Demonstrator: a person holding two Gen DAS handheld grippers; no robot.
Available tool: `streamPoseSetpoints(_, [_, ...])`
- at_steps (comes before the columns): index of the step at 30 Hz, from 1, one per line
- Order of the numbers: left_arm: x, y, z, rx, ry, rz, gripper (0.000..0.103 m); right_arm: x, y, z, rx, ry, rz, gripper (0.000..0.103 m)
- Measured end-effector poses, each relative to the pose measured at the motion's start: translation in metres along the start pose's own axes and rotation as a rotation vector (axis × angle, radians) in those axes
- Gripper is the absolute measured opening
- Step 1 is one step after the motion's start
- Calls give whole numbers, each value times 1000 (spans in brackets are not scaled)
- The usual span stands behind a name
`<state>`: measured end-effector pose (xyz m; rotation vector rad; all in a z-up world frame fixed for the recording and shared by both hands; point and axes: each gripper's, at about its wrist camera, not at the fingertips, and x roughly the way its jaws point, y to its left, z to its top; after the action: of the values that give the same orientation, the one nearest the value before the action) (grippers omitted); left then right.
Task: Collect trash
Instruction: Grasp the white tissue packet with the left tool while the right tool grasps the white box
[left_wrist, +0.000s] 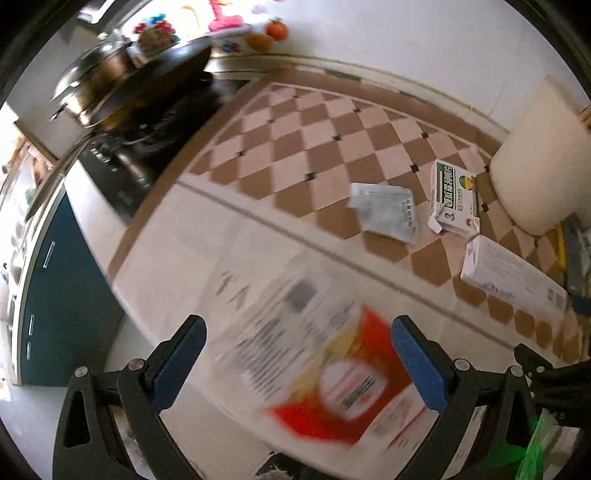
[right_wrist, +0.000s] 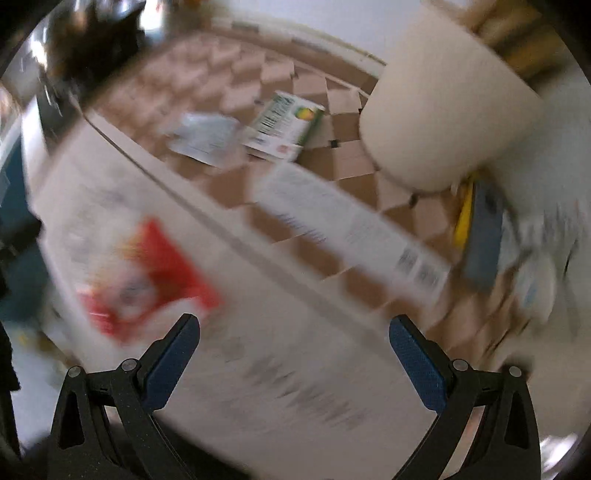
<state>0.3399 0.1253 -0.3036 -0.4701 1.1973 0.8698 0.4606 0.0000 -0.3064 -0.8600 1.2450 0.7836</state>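
A white and red printed carton lies blurred on the counter between the fingers of my open left gripper; whether they touch it I cannot tell. It also shows in the right wrist view, left of my open, empty right gripper. Farther on the checkered mat lie a grey pouch, a green and white box and a long white box. They show in the right wrist view too: the pouch, the green box, the long box.
A cream bin stands at the right, also in the right wrist view. A stove with a lidded pan is at the far left. Blue cabinet fronts drop below the counter edge. Green plastic shows at lower right.
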Motion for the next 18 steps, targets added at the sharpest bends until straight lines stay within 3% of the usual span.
streamPoseSetpoints(3, [24, -17, 14, -5, 48, 14, 102, 45, -15, 30, -133, 91, -56, 103])
streamPoseSetpoints(10, [61, -21, 28, -32, 139, 33, 102, 110, -25, 68, -296, 213, -27, 102])
streamPoseSetpoints(13, [69, -13, 38, -92, 156, 2, 102, 111, -35, 71, -162, 222, 75, 84])
streamPoseSetpoints(18, [87, -14, 60, -152, 190, -101, 102, 110, -66, 56, 255, 231, 261, 80])
